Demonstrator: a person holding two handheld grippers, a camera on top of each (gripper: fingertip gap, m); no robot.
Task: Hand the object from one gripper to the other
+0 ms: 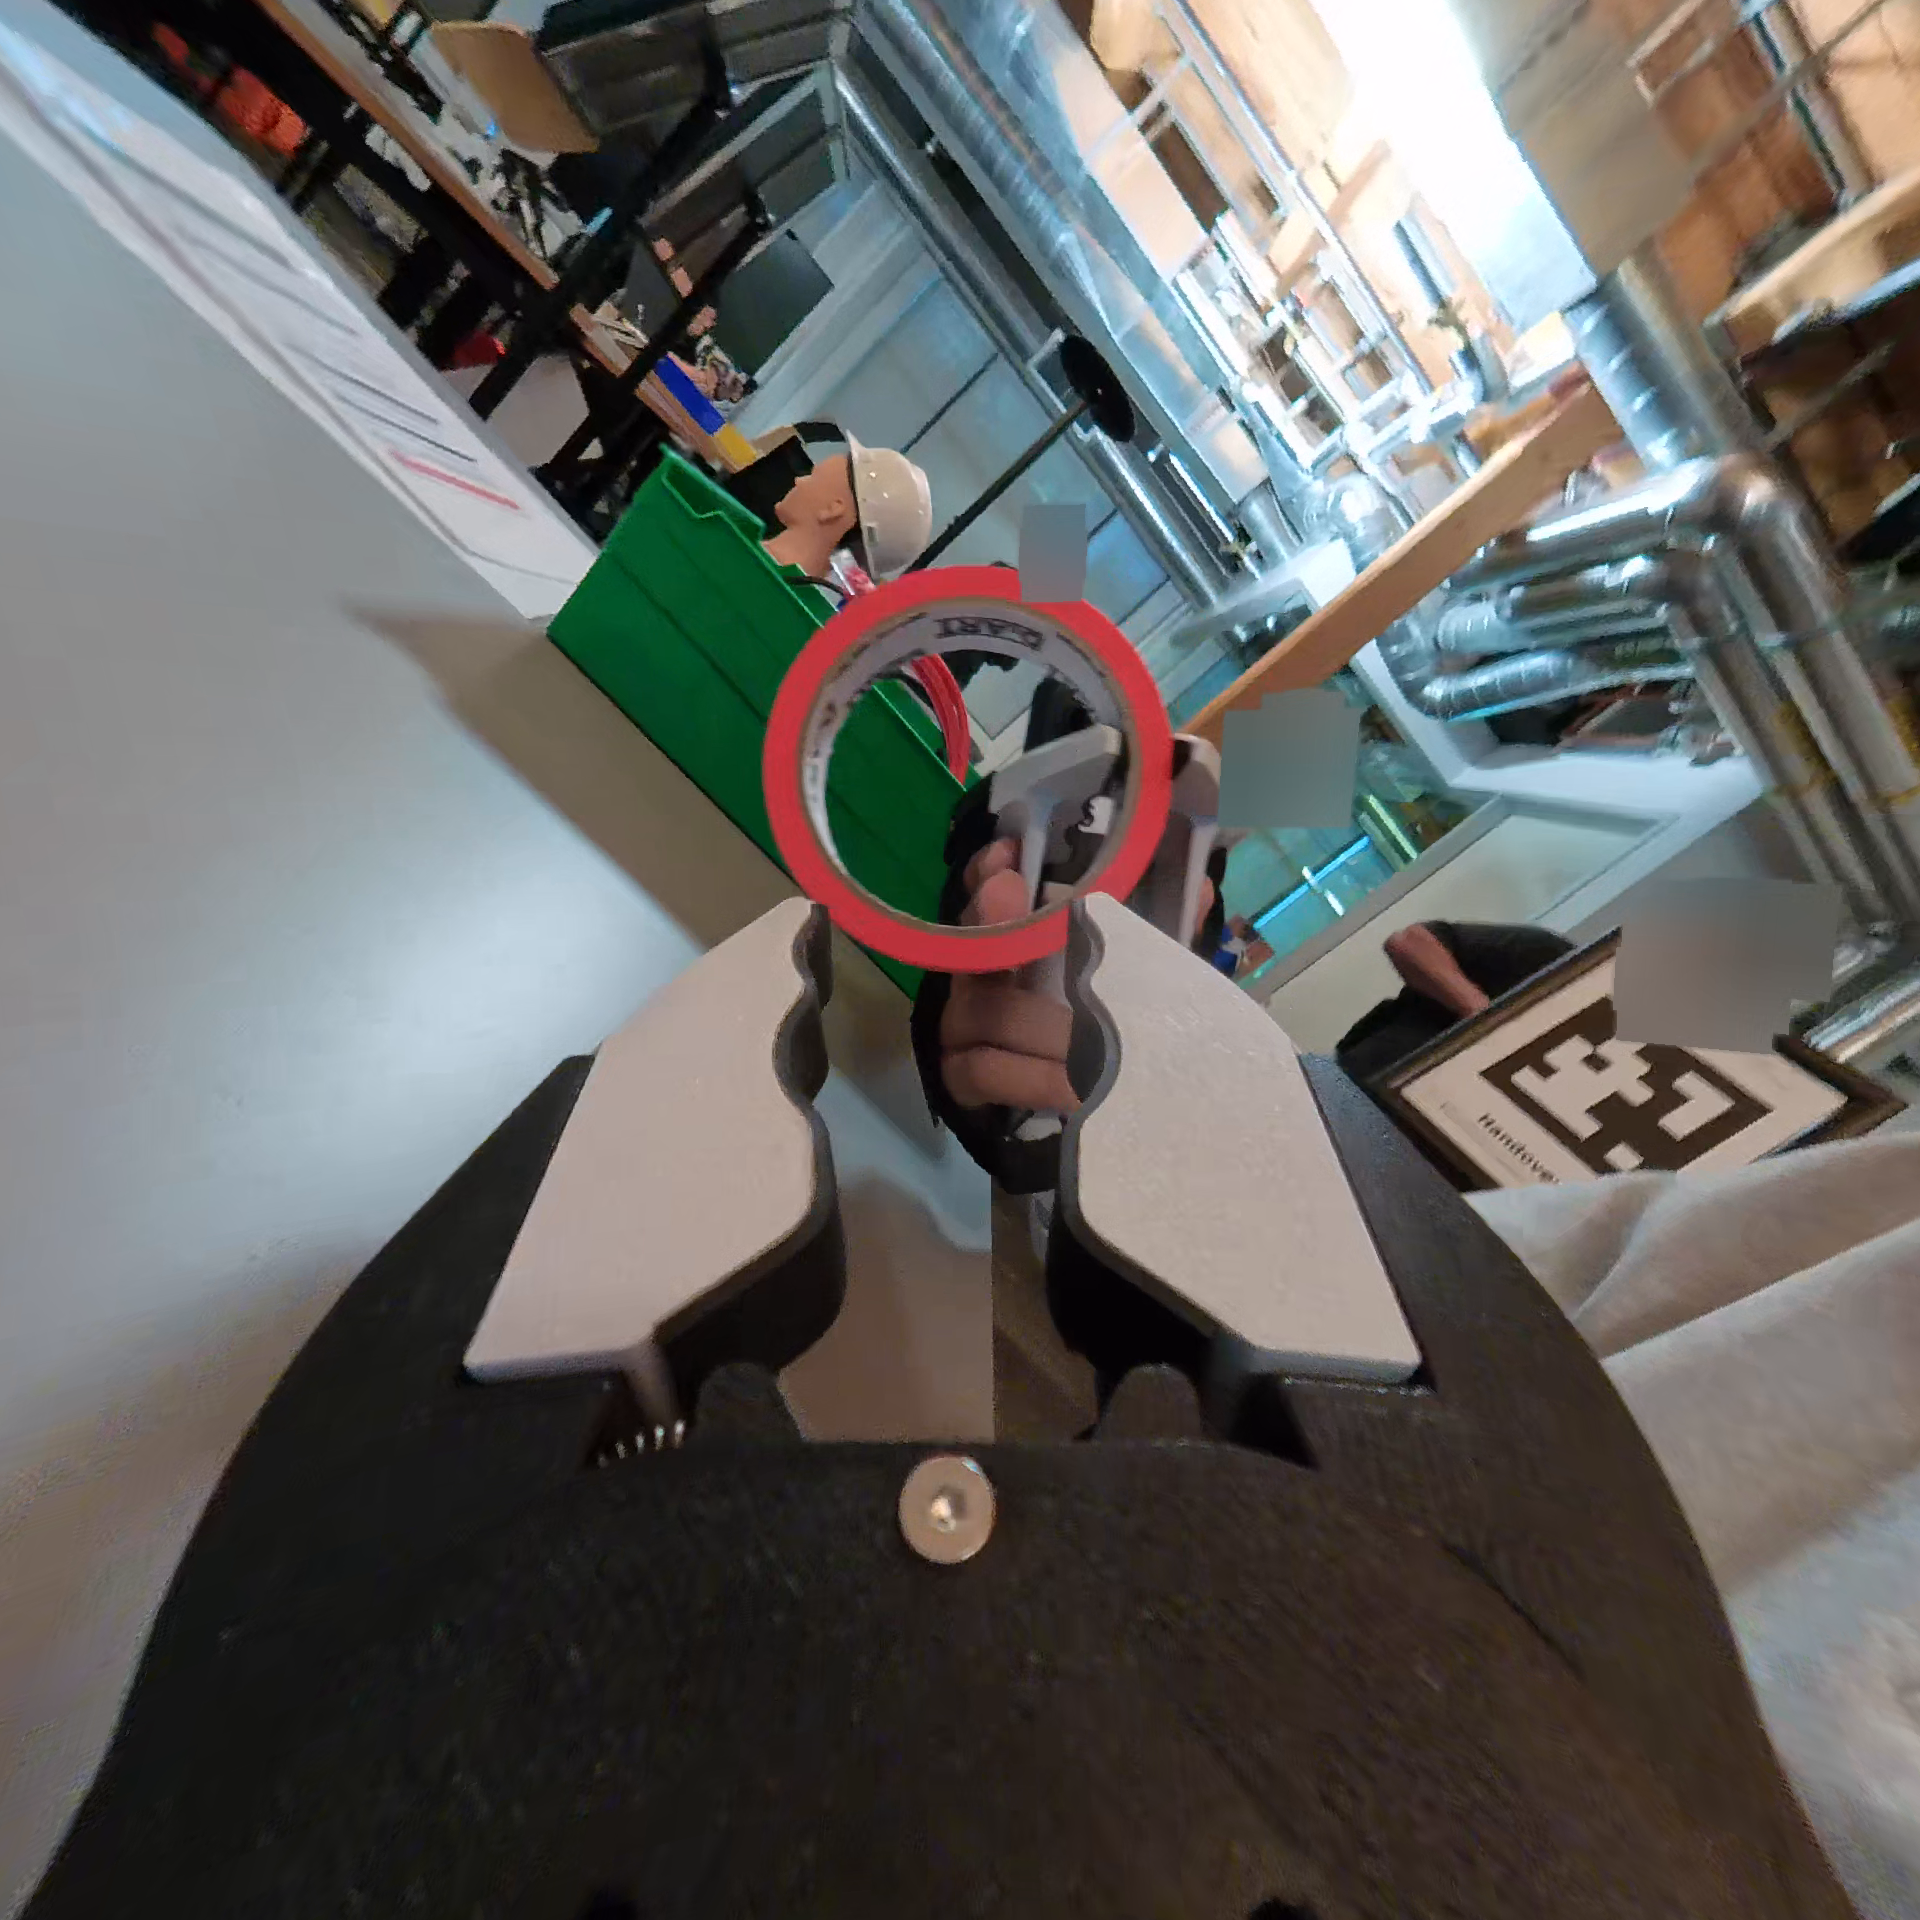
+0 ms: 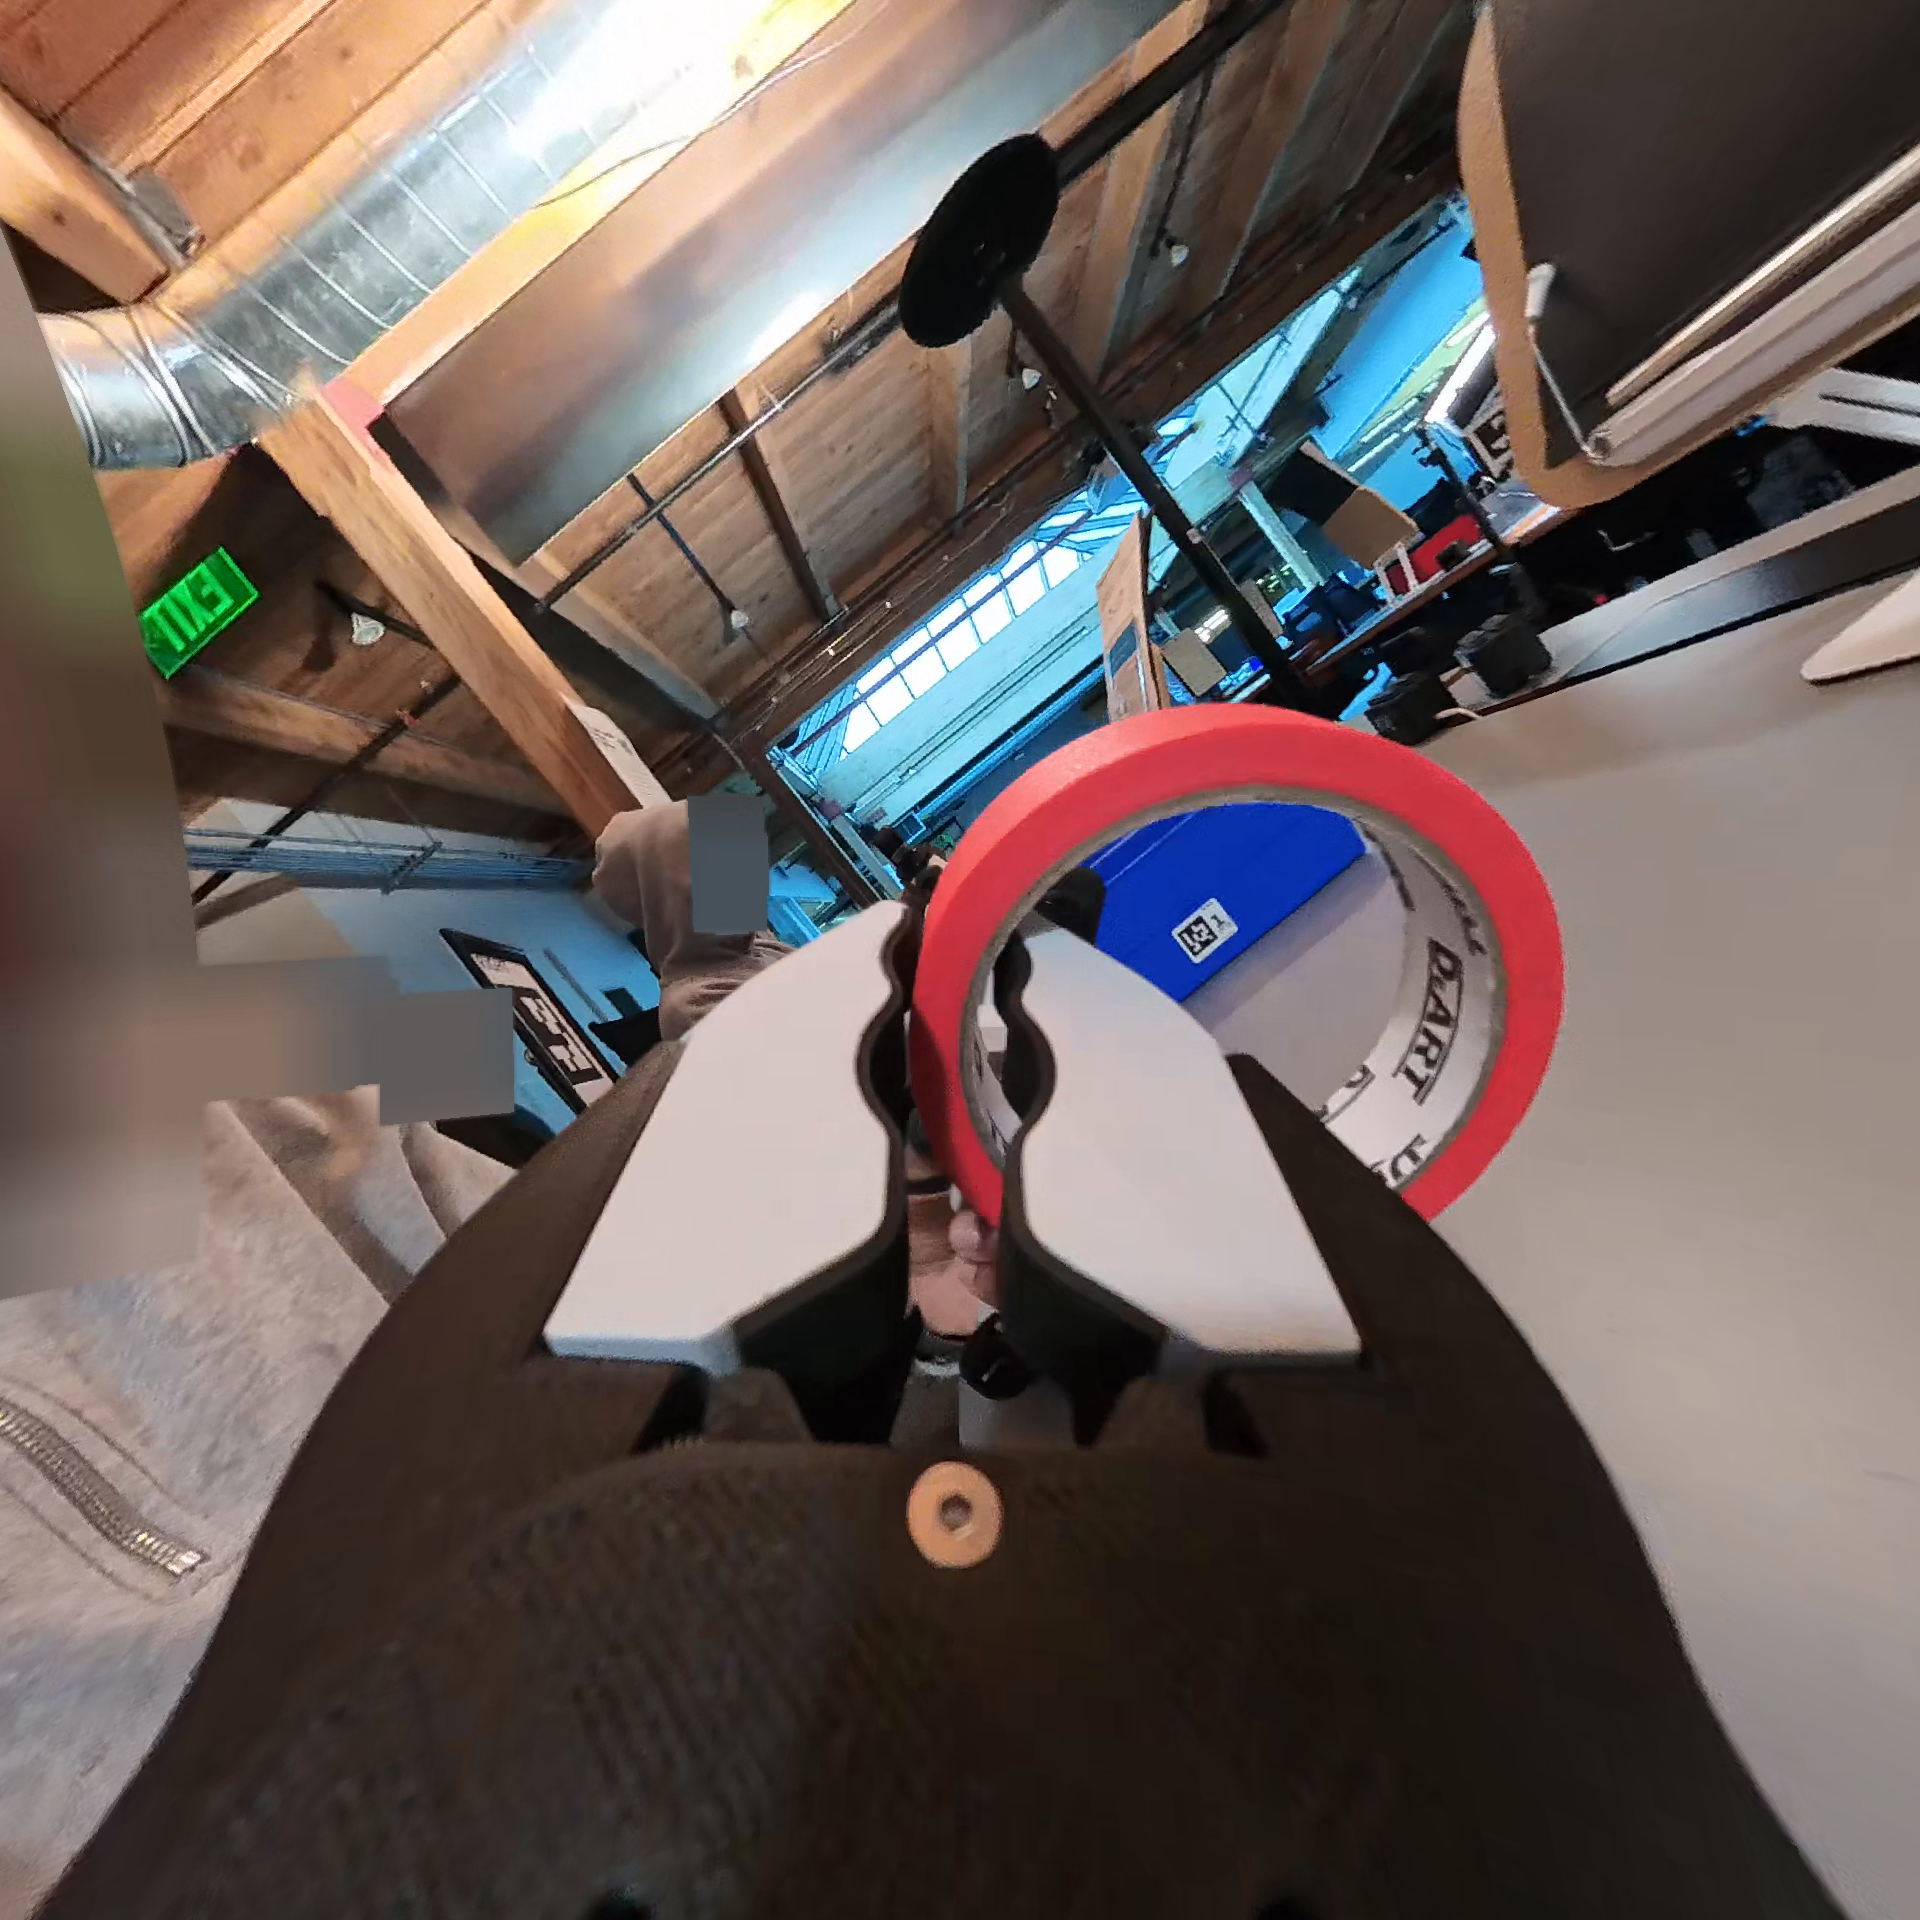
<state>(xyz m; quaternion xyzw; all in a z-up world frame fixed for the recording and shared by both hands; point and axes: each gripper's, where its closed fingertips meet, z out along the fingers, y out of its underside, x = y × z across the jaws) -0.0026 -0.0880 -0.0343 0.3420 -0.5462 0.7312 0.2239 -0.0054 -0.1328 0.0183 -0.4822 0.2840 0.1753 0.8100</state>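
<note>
right wrist view: tool (image 2: 956, 997) around tape (image 2: 1236, 961)

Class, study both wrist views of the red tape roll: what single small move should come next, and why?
Probably ease the left tongs forward and close them on the red tape roll. They stand open just below its rim, while the right tongs already pinch the roll's wall.

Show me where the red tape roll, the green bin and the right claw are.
red tape roll (image 2: 1236, 743): right wrist view, upper outer band.
green bin (image 1: 675, 634): left wrist view, side wall.
right claw (image 2: 956, 971): right wrist view, between fingertips.
</note>
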